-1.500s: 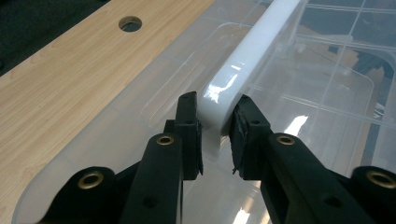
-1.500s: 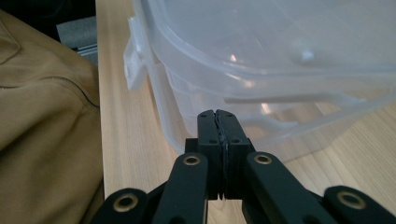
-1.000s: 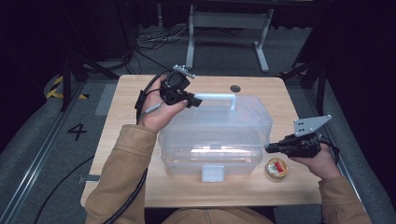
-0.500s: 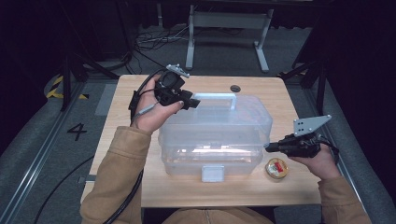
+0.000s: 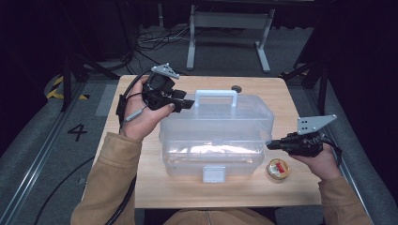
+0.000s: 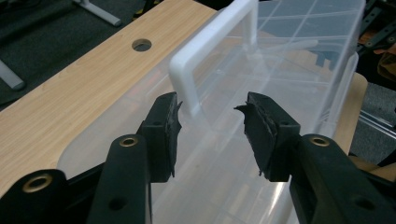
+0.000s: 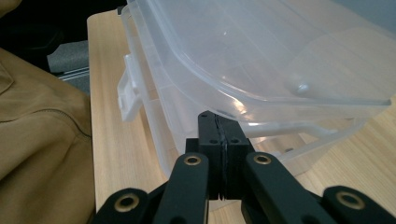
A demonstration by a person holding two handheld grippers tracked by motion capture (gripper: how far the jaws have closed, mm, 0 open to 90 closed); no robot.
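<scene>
Nearest me, by the front edge of the table point(image 5: 141, 187), a small round tin point(image 5: 278, 169) with a red label sits just beside the front right corner of the clear plastic box point(image 5: 216, 136); the white latch point(image 5: 213, 174) on the box's front wall looks closed, though I cannot be sure. My right gripper point(image 5: 271, 146) rests at the box's right end with its jaws pressed together, holding nothing that I can make out; in the right gripper view the tips point(image 7: 218, 135) sit just under the lid's rim, seemingly touching the seam. That hand has not shifted over the last second. Farther back, my left gripper point(image 5: 187, 104) is what has changed: it has lifted and swung in from the box's rear left corner, and it now hovers over the lid with its jaws spread wide and empty, pointed toward the near leg of the white handle point(image 5: 216, 96), which stands upright. In the left gripper view the handle's leg point(image 6: 187, 88) lies just beyond the gap between the jaws. I judge I am lining up to grasp the handle, while the right side either steadies the box or works the lid.
</scene>
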